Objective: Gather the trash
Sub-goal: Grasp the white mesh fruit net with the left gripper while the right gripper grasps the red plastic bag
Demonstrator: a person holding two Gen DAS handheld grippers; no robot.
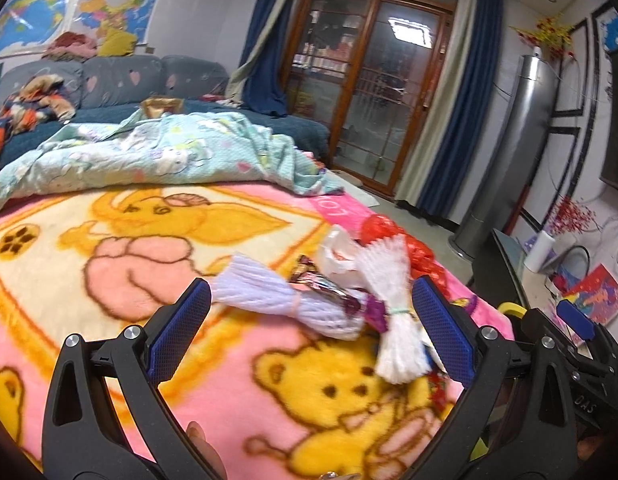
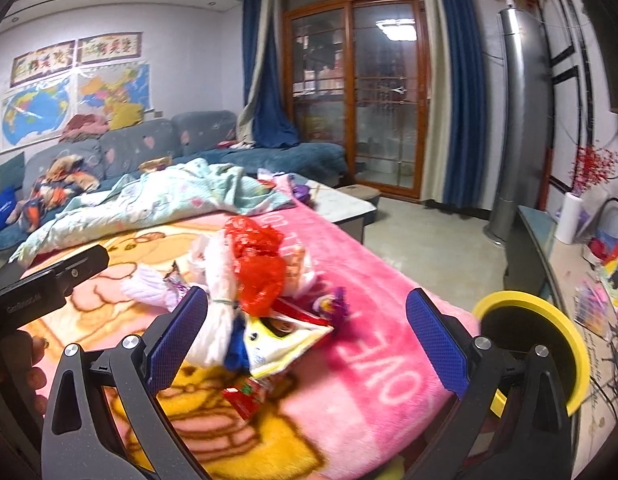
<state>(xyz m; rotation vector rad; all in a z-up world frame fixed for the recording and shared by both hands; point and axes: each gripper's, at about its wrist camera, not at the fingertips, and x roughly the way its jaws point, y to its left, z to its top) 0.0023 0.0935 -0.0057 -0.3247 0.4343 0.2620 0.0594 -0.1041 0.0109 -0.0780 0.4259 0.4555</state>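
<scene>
The left gripper (image 1: 311, 324) is spread wide, empty, over the pink blanket (image 1: 109, 240), a lavender foam net (image 1: 269, 296) lying crosswise just ahead. The right gripper (image 2: 307, 334), likewise spread, frames the trash pile (image 2: 265, 292) (nearer this one, I judge).

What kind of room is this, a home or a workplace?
Most likely a home living room. A grey sofa stands under wall maps, a cartoon-bear blanket holds the trash pile, and blue curtains frame a glass door.
</scene>
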